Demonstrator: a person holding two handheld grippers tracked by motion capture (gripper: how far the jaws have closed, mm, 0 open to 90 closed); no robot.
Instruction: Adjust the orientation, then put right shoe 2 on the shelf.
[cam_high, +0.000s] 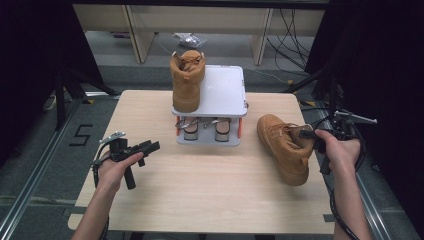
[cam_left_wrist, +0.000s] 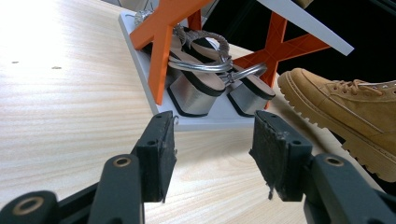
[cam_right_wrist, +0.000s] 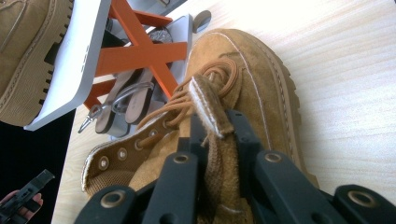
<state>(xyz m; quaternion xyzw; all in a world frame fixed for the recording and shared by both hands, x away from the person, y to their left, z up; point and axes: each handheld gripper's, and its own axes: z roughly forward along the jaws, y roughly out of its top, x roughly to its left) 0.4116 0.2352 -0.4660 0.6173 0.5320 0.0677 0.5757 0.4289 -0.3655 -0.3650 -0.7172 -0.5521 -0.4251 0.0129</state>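
With one tan boot (cam_high: 187, 80) already standing on top of the white rack (cam_high: 225, 90), the right gripper (cam_right_wrist: 212, 135) is pinching the second boot (cam_high: 285, 147) (lying just right of the rack) by its tongue, while the left gripper (cam_left_wrist: 212, 149) is waiting before the rack, jaws open and empty.

I see the tan suede boot (cam_high: 283, 146) lying on the table's right side, just right of the white rack. It is a high-top with brown laces, a ribbed lug sole and metal eyelets. Its toe points toward the table's far side, its open collar toward the near right. I have its tongue (cam_right_wrist: 211, 105) pinched upright.
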